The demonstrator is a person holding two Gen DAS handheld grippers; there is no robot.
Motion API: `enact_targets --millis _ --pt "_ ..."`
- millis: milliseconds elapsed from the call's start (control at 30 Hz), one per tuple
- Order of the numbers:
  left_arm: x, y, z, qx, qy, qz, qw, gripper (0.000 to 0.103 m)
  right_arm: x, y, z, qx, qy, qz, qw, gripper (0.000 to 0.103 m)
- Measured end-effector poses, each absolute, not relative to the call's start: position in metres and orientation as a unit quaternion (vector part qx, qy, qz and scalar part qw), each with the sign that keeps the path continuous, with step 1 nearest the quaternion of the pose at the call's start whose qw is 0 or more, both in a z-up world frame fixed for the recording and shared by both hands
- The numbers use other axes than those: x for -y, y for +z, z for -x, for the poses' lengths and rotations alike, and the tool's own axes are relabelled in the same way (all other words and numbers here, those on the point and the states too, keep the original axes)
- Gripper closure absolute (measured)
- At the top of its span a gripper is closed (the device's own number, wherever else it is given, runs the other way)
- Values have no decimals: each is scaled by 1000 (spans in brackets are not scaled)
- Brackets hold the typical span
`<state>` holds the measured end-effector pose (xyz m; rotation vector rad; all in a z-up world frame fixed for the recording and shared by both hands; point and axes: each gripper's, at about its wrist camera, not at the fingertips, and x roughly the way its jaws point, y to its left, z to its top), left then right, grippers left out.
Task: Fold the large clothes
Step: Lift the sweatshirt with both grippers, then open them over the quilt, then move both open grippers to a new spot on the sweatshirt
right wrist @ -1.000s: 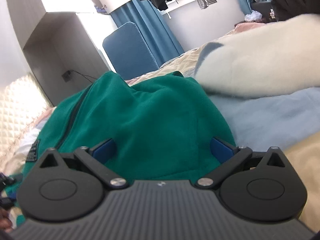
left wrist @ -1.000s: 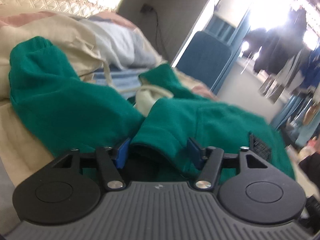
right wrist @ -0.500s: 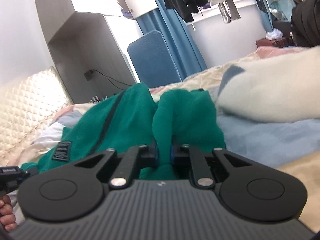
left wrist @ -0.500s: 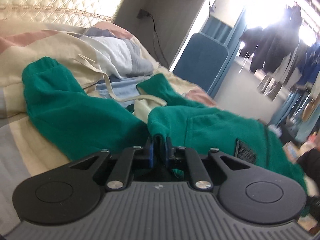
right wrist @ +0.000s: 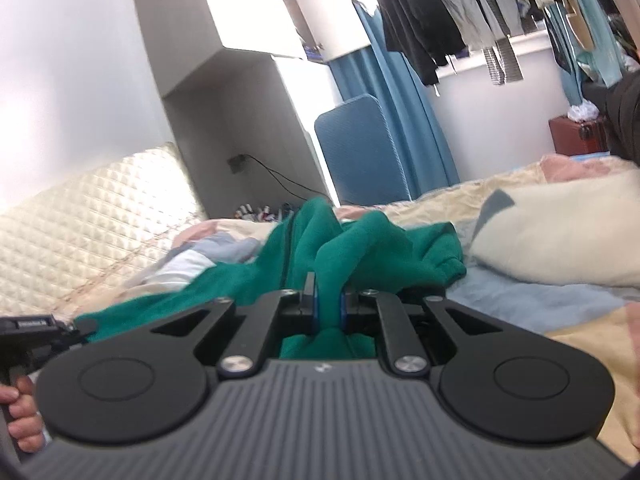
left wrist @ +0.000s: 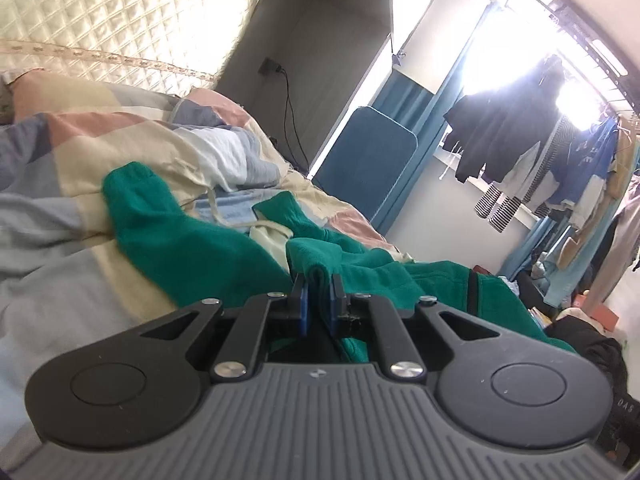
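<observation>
both the left gripper [left wrist: 318,300] and the right gripper [right wrist: 327,302], spread wide a second earlier, had pinched folds of the green sweater [left wrist: 208,248] and raised it off the bed [left wrist: 52,280], so it could likely be spread for folding.

Bare bedspread [left wrist: 52,264] lies open left of the green garment [left wrist: 192,248]; a cream pillow [right wrist: 560,240] (bulky) blocks the right.
</observation>
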<state>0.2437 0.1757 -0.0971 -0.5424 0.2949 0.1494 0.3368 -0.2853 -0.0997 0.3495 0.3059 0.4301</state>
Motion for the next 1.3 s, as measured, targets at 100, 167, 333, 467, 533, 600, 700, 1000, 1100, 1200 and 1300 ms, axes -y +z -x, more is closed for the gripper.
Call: enact_targets --millis 100,167,333,467,533,600,700,1000,1100,1200,1300 --pt "-168 -86 -203 -141 71 273 949 92 293 -86 -310 -146 211 -167 952 91" --pt "-159 -76 -171 -134 70 264 953 92 301 -79 -291 -140 209 -168 953 91" --pt "-137 -64 -100 -133 66 265 953 92 316 -74 -246 -144 206 -167 953 92" --pt "-119 -74 -57 -167 73 256 949 92 318 -86 -227 -191 193 -168 948 91" --pt "-114 -85 -45 -194 81 256 943 92 317 -96 -225 -236 169 -161 943 91" --pt "-109 -94 -40 -225 93 248 937 92 316 -108 -229 -283 147 -156 935 91" --pt "-108 -107 -38 -262 111 250 925 92 318 -125 -238 -340 120 -162 919 91" --pt "-109 -115 -50 -304 122 257 909 43 325 -136 -241 -345 106 -198 911 62" --pt "-114 -105 -56 -291 129 256 913 38 324 -131 -235 -324 120 -202 916 34" --pt "-116 -96 -67 -282 122 255 917 37 317 -124 -231 -304 133 -179 926 34" --pt "-109 -85 -85 -268 107 230 929 37 305 -121 -236 -293 156 -158 930 34"
